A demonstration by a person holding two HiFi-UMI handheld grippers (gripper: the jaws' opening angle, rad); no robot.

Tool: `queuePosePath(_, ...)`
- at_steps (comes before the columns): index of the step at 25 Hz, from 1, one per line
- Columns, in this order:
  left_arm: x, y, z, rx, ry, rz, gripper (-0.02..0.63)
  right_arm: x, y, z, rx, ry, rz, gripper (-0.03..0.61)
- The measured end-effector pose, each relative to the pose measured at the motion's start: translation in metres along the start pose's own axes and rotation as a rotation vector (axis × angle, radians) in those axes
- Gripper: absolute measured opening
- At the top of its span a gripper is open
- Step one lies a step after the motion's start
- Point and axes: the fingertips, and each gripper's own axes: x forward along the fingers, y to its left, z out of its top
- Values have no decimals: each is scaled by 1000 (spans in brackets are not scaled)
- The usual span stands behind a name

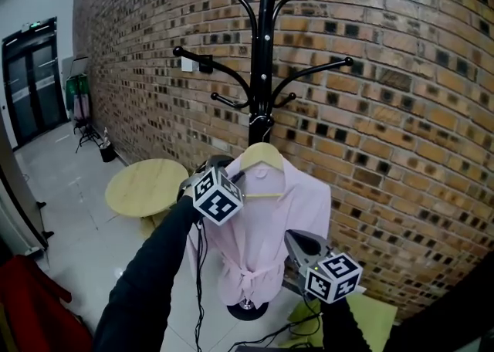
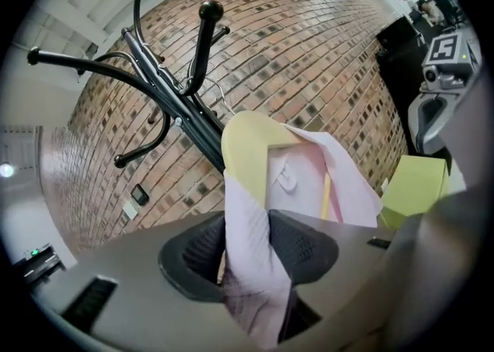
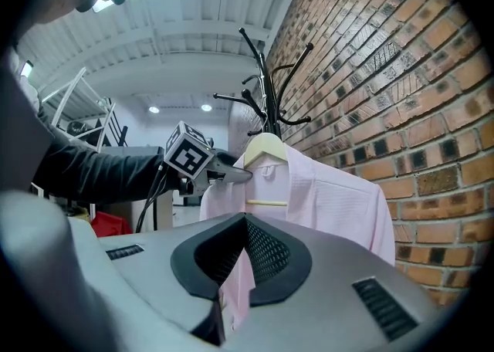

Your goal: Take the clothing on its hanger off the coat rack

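Two grippers are gripping one pale pink garment [image 1: 270, 219] with a tied waist. It is hanging on a pale wooden hanger [image 1: 262, 154] in front of the pole of a black metal coat rack [image 1: 266, 49].

The left gripper [image 1: 234, 178], carried on an arm in a black sleeve [image 1: 147, 281], is reaching in at the garment's shoulder. In the left gripper view its two dark pads are pressing from either side on a fold of pink cloth draped over the hanger's end, so this gripper is clamping the garment there. The hanger's bare wooden crest is rising just beyond the jaws, and the rack's pole and curved pegs are slanting away above and behind it. The hanger's thin wire hook is lying close against the pole, but whether it is resting on a peg is not showing clearly.

The right gripper [image 1: 293, 241] is sitting lower, at the garment's side edge. In the right gripper view its jaws are pinching a hanging strip of the pink cloth. The rest of the garment is spreading ahead of and above it, with the left gripper ahead to its left.

Beyond both grippers a red-brown brick wall [image 1: 401, 111] is standing behind the rack. A round light wooden table [image 1: 147, 184] is standing below and left of the left gripper. A yellow-green surface [image 1: 370, 312] is lying under the right gripper.
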Motion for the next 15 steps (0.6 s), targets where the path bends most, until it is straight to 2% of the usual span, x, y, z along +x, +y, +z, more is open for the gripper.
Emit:
queuePosePath(2, 3, 2, -2, 33, -4, 42, 153, -2, -3, 0, 2, -1, -7, -21)
queuePosePath(4, 4, 3, -2, 52, -7, 62, 132, -3, -5, 0, 6, -1, -13, -21)
queuePosePath(15, 4, 1, 3, 28, 2, 40, 124, -5, -9, -2, 13, 3, -17, -21)
